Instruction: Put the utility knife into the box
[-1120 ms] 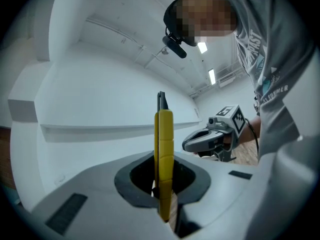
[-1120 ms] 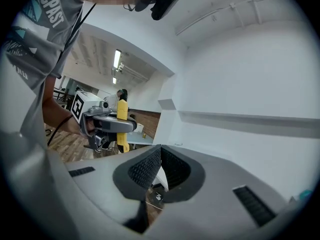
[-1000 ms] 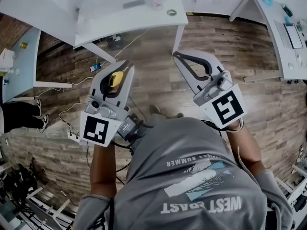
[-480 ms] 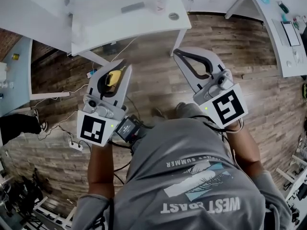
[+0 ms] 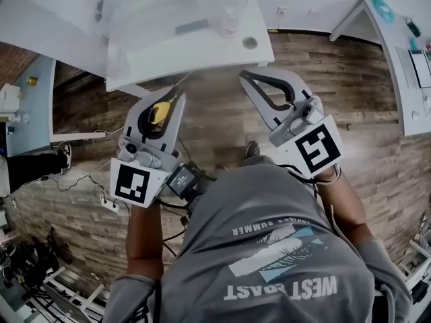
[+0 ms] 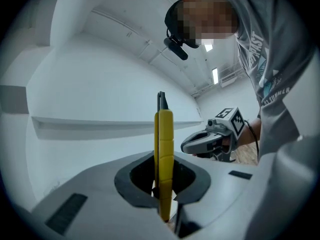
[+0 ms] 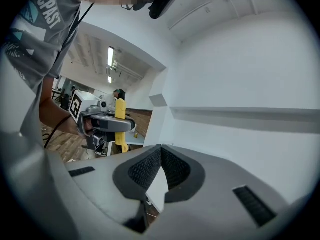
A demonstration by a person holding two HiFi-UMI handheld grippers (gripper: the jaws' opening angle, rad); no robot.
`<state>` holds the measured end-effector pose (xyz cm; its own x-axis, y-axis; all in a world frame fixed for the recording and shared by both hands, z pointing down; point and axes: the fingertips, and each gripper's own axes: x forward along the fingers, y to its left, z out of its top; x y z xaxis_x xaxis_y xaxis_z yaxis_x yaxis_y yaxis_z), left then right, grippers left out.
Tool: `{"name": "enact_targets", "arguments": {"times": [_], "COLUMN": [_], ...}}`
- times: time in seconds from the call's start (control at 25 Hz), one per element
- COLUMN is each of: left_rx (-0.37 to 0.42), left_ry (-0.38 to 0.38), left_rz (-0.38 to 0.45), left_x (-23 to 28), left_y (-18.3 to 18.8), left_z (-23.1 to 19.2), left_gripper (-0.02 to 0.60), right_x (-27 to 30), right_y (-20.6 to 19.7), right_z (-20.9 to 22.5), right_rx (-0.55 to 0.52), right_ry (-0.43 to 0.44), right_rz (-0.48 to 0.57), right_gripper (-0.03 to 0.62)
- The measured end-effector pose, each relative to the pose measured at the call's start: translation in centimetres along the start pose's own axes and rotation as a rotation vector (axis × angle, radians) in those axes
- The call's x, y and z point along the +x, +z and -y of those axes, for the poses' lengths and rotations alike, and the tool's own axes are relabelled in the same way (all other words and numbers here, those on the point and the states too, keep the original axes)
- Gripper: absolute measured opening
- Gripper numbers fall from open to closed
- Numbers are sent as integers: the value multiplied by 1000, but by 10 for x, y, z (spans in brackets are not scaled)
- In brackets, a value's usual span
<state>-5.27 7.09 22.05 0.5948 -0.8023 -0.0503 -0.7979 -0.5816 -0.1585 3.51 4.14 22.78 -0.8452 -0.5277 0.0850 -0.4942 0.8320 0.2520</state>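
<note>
Utility knife (image 5: 160,111), yellow, is pinched in the left gripper (image 5: 176,91), short of the white table (image 5: 215,49) edge and over wood floor (image 5: 222,113), not on the table. Head view shows only a yellow patch inside the jaw loop. Left gripper view (image 6: 164,186) shows more: knife (image 6: 164,144) upright and edge-on, dark tip above the jaws, both pads pressed on its body, table edge (image 6: 100,124) straight ahead.

Right gripper (image 5: 244,75) is level beside the left one, also just short of the table edge. Head view shows its tips meeting. Right gripper view (image 7: 159,151) confirms the pad tips are pressed together with nothing between them. It also catches the left gripper (image 7: 107,124) side-on with the knife (image 7: 120,109) sticking out above and below the jaws, which the head view hides.

Box (image 5: 135,19) shows in head view only: faint, see-through, on the table top, well apart from the knife. Contents are too blurred to tell.

Person's grey shirt (image 5: 269,247) fills the lower head view.
</note>
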Motion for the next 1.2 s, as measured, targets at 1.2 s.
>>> {"name": "enact_targets", "arguments": {"times": [1.2], "left_rx": [-42], "left_ry": [-79], "left_rz": [32], "left_x": [68], "left_y": [-41], "left_z": [-147], "left_gripper": [36], "right_x": [138], "right_y": [-22], "right_z": [78], "right_rx": [-7], "right_ry": [-75], "right_rz": [-73], "right_gripper": [11]}}
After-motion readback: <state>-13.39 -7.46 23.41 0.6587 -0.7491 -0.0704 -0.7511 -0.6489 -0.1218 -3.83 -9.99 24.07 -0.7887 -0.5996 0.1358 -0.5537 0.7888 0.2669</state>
